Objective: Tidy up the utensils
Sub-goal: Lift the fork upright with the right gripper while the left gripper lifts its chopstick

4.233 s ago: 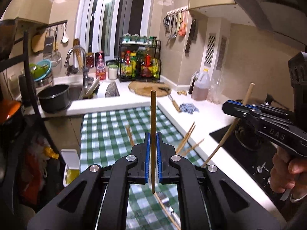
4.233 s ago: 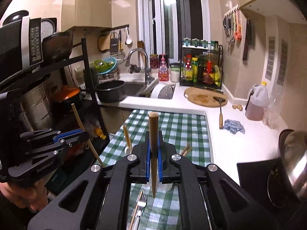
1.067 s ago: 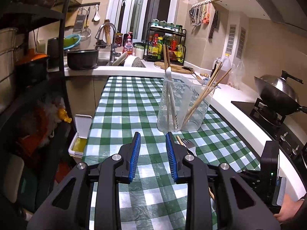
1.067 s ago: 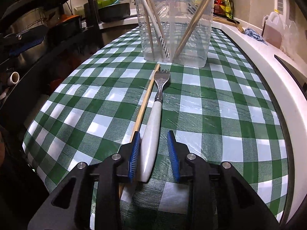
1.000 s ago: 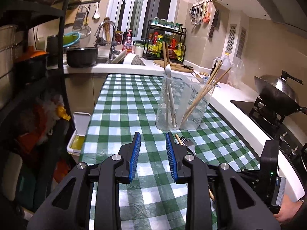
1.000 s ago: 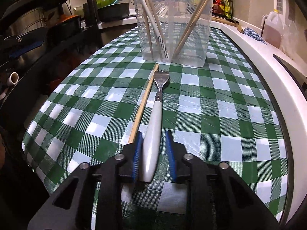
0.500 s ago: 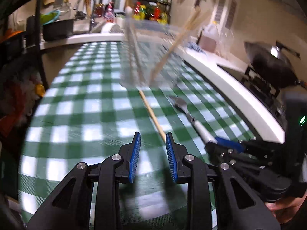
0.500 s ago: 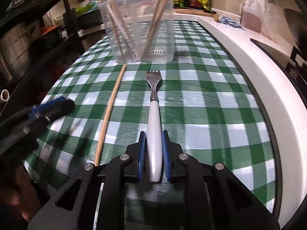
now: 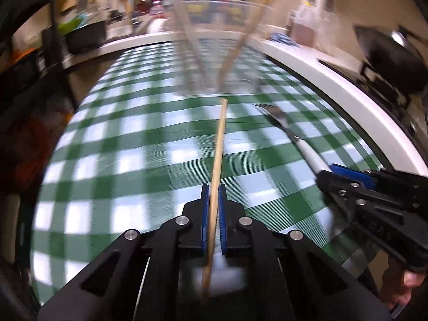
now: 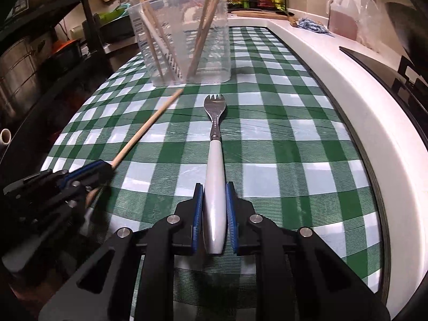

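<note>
On the green checked cloth point(image 10: 281, 133) lie a wooden chopstick point(image 9: 220, 144) and a white-handled fork point(image 10: 215, 165), both pointing toward a clear plastic container point(image 10: 182, 34) that holds several chopsticks and a white-handled utensil. My left gripper point(image 9: 213, 190) sits low over the cloth; its jaws are closing, and the blue pads press on the near part of the chopstick. The right wrist view shows that left gripper point(image 10: 104, 167) at the left, with the chopstick point(image 10: 149, 123) sticking out of it. My right gripper point(image 10: 214, 190) is shut on the fork's handle, which still rests on the cloth.
A white counter edge point(image 10: 347, 93) runs along the right side of the cloth, with a black stove point(image 10: 388, 61) and a wok point(image 9: 393, 53) beyond it. An oil jug point(image 10: 343, 18) stands at the back right. A dark shelf rack with pots point(image 10: 24, 61) lines the left.
My left gripper dropped to the cloth and its jaws closed around the chopstick. The right gripper closed on the fork handle and the fork swung into line with it.
</note>
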{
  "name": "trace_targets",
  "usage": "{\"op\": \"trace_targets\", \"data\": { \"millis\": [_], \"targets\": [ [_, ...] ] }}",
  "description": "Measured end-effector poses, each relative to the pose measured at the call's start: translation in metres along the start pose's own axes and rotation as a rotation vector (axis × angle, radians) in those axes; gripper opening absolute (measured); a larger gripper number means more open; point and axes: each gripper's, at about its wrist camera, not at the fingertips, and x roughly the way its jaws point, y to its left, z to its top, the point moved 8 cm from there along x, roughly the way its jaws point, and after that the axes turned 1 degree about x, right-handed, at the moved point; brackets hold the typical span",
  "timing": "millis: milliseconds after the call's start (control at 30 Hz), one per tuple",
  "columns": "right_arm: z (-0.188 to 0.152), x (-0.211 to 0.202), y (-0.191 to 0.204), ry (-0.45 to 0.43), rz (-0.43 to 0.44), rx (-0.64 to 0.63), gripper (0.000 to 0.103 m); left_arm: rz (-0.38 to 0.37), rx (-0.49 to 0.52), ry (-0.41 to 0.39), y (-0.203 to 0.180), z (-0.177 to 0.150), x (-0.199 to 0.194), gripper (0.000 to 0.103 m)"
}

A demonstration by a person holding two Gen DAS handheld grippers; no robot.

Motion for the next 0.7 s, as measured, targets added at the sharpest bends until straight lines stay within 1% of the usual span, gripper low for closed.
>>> {"op": "trace_targets", "data": {
  "millis": [67,133,300,500,700],
  "targets": [
    [-0.001,0.001,0.005,0.001,0.010,-0.009,0.018,0.009,-0.040,0.005,0.014,-0.004,-0.003,0.007],
    [-0.002,0.001,0.007,0.002,0.008,-0.012,0.018,-0.007,-0.063,0.006,0.022,-0.010,-0.004,0.007],
    [-0.005,-0.001,0.008,-0.005,-0.001,-0.004,0.019,-0.020,-0.065,-0.024,0.023,-0.020,-0.013,0.011],
    [-0.007,-0.002,0.008,-0.013,-0.017,-0.012,0.019,-0.005,-0.044,-0.041,0.017,-0.024,-0.015,0.011],
    [-0.007,-0.002,0.008,-0.016,-0.024,-0.016,0.018,-0.002,-0.050,-0.046,0.018,-0.025,-0.017,0.011]
  ]
}}
